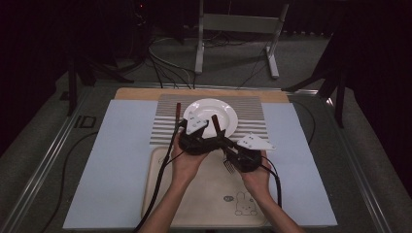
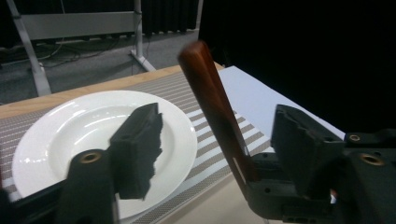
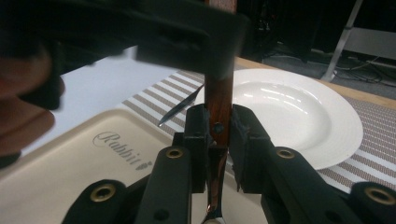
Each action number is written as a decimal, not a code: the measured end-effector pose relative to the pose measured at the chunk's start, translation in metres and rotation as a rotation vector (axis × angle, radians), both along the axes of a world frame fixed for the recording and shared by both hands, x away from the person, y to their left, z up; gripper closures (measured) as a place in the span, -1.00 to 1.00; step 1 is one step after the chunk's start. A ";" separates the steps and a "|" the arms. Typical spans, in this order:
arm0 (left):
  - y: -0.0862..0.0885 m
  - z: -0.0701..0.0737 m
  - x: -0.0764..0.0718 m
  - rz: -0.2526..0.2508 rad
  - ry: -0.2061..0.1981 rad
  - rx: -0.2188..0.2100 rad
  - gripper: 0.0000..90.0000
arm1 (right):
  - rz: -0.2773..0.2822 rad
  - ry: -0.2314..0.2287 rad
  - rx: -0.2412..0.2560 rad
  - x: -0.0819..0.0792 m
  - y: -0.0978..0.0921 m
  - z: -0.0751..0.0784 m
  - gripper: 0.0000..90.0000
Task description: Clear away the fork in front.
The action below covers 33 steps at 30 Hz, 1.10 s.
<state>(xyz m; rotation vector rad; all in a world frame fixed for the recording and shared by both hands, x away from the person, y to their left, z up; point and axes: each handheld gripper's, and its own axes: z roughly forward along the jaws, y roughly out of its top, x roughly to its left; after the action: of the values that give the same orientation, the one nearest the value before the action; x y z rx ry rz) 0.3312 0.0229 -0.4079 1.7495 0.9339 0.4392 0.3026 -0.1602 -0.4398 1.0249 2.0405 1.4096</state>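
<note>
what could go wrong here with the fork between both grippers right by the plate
1. The right gripper pinches only the thin wooden-handled metal fork, which could pivot or slip.
2. The left gripper stands open around the handle; shutting off-centre may knock it loose.
3. The white round ceramic plate sits close; a dropped fork could strike it.

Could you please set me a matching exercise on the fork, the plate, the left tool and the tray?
Things:
1. fork
2. plate
3. left tool
4. tray

States or places:
A. jaws apart
B. on the striped mat
C. clamped in the right tool
D. cream, with a rabbit drawing

Pairs: 1-C, 2-B, 3-A, 4-D.
</note>
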 end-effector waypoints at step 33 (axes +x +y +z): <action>0.026 0.003 0.004 -0.033 0.082 -0.075 0.78 | -0.005 0.085 0.043 0.016 -0.016 0.000 -0.68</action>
<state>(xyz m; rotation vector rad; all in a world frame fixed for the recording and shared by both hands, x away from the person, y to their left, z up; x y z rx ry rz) 0.3350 0.0487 -0.4048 1.7223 0.9661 0.3094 0.3187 -0.1764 -0.4401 1.1245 2.0740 1.4366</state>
